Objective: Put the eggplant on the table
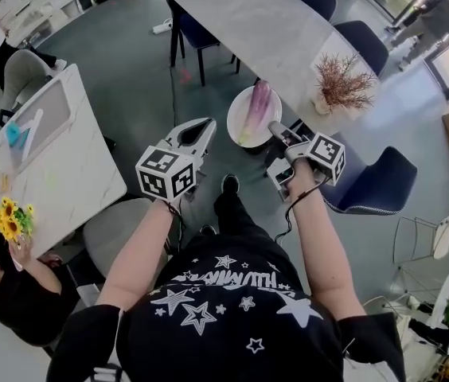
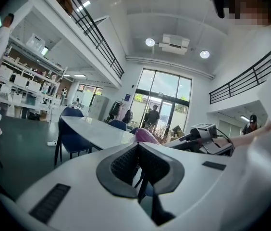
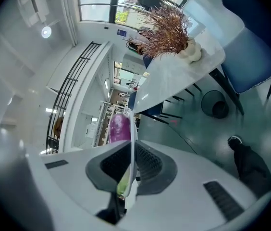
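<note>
Your right gripper (image 1: 275, 126) is pinching the plate (image 1: 236, 114) carrying the eggplant (image 1: 257, 106); your left gripper (image 1: 206, 123) is pressing its jaws together.

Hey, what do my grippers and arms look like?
The left gripper and right gripper are white shells with dark ribbed pads, each carrying a cube of black-and-white square markers. A black cable trails from the right one. Short-sleeved black T-shirt with white stars.
</note>
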The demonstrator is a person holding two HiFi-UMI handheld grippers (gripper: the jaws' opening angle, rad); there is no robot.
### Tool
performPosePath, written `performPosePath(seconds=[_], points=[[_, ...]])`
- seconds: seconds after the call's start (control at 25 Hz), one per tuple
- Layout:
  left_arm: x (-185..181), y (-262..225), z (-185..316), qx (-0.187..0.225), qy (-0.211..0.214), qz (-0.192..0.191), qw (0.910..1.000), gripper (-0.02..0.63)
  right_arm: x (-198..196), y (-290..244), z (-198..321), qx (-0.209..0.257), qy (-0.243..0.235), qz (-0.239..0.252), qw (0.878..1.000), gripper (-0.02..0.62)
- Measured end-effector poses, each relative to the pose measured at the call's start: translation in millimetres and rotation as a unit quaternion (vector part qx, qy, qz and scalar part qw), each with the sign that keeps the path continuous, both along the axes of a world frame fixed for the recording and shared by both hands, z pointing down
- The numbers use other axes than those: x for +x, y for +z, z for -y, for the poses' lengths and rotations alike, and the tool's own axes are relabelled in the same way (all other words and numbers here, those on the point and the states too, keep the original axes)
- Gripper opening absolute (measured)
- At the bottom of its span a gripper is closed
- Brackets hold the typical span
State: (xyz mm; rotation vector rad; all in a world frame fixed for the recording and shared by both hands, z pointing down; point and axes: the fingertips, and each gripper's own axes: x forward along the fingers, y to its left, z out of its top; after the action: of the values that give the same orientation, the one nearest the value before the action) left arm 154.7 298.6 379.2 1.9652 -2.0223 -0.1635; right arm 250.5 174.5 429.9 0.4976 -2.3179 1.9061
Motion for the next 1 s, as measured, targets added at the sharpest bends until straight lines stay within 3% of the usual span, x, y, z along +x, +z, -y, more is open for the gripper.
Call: performPosePath(seconds=[0.16, 0.48, 1.0], points=[[-5.5, 2.5, 16.9, -0.013, 0.014, 0.019, 0.9996, 0.008, -14.5, -1.2, 20.3, -0.001, 0.003, 0.005, 1.0, 0.026], [-40.8, 11.0, 60.5, -0.019, 0.014, 0.017, 0.9996, 0.008, -50.8, 11.4, 68.7, -0.017, 0.012, 0.008, 1.0, 0.026], [-121.7, 18.6, 151.9, -0.025, 0.002, 0.011, 0.9996, 0.008, -130.8, 33.9, 161.4, -0.028, -0.004, 0.011, 1.0, 0.026]])
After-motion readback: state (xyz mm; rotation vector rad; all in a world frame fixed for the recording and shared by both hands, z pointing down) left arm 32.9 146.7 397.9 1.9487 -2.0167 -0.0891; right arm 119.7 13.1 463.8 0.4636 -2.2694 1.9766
